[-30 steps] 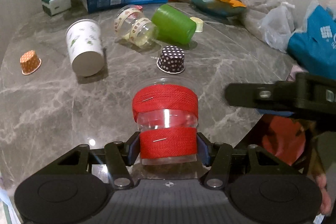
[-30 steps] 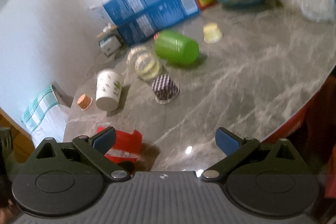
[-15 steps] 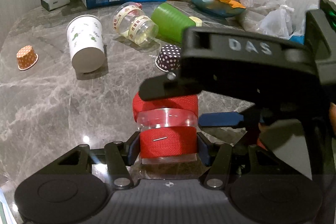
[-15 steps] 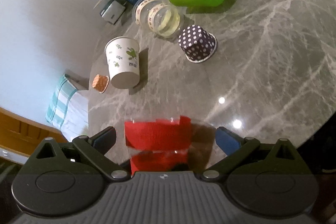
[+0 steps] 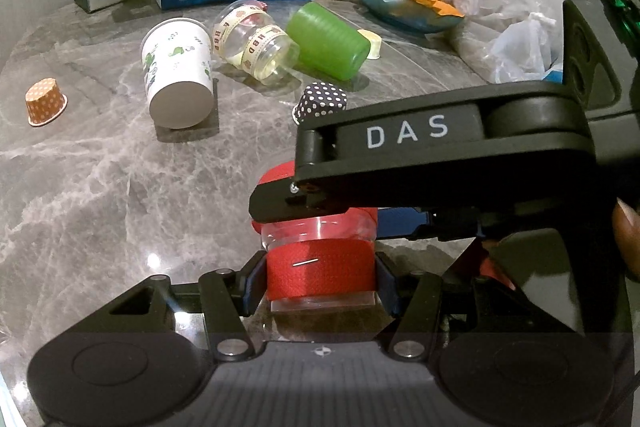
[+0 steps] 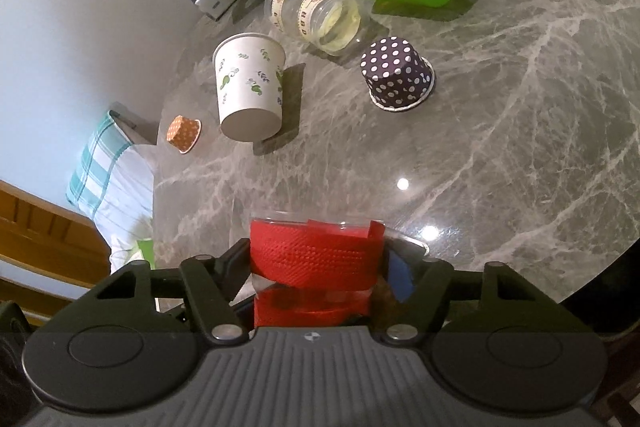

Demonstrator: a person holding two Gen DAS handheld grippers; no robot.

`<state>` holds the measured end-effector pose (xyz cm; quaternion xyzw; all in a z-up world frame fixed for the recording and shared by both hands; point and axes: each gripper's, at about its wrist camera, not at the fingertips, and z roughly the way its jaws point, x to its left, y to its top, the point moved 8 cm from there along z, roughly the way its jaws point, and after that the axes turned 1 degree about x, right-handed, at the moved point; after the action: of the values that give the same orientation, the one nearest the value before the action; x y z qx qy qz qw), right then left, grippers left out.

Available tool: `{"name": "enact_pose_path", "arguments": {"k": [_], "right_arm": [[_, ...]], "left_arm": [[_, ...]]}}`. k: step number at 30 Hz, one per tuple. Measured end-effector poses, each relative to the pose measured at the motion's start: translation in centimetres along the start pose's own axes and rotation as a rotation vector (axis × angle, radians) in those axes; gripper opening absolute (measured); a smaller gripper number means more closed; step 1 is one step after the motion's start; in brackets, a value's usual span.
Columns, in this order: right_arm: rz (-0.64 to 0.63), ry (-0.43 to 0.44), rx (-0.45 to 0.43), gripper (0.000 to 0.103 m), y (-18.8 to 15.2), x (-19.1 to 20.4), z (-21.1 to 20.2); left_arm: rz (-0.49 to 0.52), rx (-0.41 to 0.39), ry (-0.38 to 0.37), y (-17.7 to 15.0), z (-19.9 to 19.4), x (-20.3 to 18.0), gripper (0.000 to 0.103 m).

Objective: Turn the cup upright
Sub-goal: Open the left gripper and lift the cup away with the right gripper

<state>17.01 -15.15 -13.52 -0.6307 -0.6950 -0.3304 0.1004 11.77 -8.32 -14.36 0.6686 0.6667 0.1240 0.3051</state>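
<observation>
Both tools clamp a clear plastic cup [image 5: 320,267] banded in red woven ribbon: left tool [image 5: 320,283] low, right tool [image 6: 316,267] higher, above the glossy grey marble desk [image 5: 100,187].

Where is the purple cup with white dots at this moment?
In the right wrist view the purple dotted cup sits mouth-down on the marble table, right of the white paper cup and just in front of the clear cup.

Both grippers closed on the cup
The left gripper [image 5: 320,277] grips low; the right gripper [image 6: 316,267] reaches across above it.
</observation>
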Motion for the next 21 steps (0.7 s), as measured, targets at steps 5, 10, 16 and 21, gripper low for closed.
{"name": "enact_pose_path", "arguments": {"k": [5,10,16,21], "right_arm": [[-0.003,0.012,0.001,0.065,0.1,0.0,0.1],[0.003,0.020,-0.007,0.064,0.2,0.0,0.2],[-0.008,0.031,-0.010,0.065,0.1,0.2,0.0],[-0.126,0.040,-0.161,0.065,0.5,1.4,-2.3]], "left_arm": [[0.023,-0.005,-0.002,-0.1,-0.1,-0.1,0.061],[0.022,-0.011,0.005,-1.1,-0.3,0.3,0.084],[-0.034,-0.119,-0.019,-2.1,-4.2,2.6,0.094],[-0.119,-0.237,-0.037,-2.5,-7.6,5.6,0.095]]}}
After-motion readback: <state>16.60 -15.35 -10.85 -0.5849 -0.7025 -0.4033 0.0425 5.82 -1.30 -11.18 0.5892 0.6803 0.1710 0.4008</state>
